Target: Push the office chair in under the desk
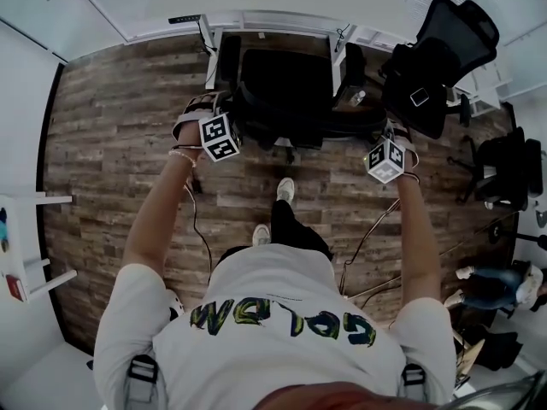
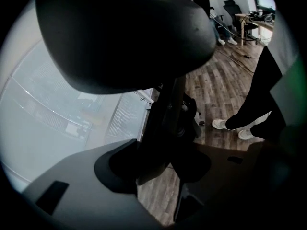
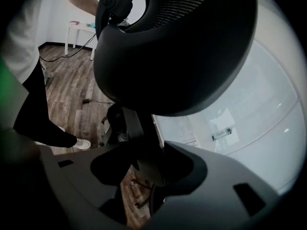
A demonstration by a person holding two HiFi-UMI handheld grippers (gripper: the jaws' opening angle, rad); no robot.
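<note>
The black office chair (image 1: pixel 286 88) stands at the white desk (image 1: pixel 273 20), its seat partly beneath the desktop. I stand behind it with a gripper at each armrest. My left gripper (image 1: pixel 220 125) is at the chair's left side; in the left gripper view its jaws (image 2: pixel 163 162) are closed round the armrest post (image 2: pixel 168 109), under the armrest pad (image 2: pixel 124 37). My right gripper (image 1: pixel 385 146) is at the right armrest. In the right gripper view it (image 3: pixel 144 164) grips that side's post (image 3: pixel 132 123), below the pad (image 3: pixel 177 47).
A second black chair (image 1: pixel 436 58) stands just right of the desk, and another (image 1: pixel 504 169) further right. Cables (image 1: pixel 367 237) trail over the wooden floor beside my feet (image 1: pixel 285 189). A white table (image 1: pixel 21 246) is at the left, and another person's legs (image 1: pixel 496 284) at the lower right.
</note>
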